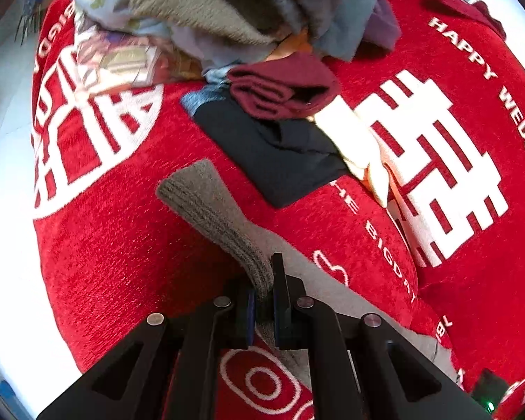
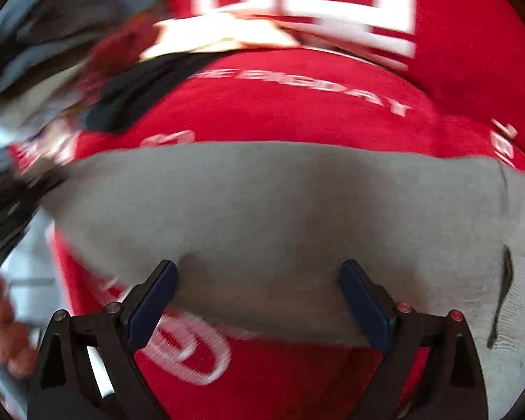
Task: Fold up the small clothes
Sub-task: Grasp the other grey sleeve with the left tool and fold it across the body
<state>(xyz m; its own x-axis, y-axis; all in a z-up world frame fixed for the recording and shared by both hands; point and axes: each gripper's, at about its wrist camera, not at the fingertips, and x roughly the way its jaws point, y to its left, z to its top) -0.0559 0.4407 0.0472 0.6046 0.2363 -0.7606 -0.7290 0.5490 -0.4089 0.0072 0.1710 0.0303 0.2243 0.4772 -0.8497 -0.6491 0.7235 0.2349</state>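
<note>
The left tongs [image 1: 264,301] pinch the ribbed cuff of a grey garment [image 1: 210,206] lying on the red cloth [image 1: 122,262]. The right tongs [image 2: 259,297] gape wide over the garment, gripping nothing. Beyond it lie a black piece [image 1: 280,154], a maroon one [image 1: 283,87], then a heap [image 1: 227,3].

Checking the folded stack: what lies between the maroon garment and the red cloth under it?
In the left wrist view, a folded black garment lies under the maroon garment, on the red cloth.
</note>
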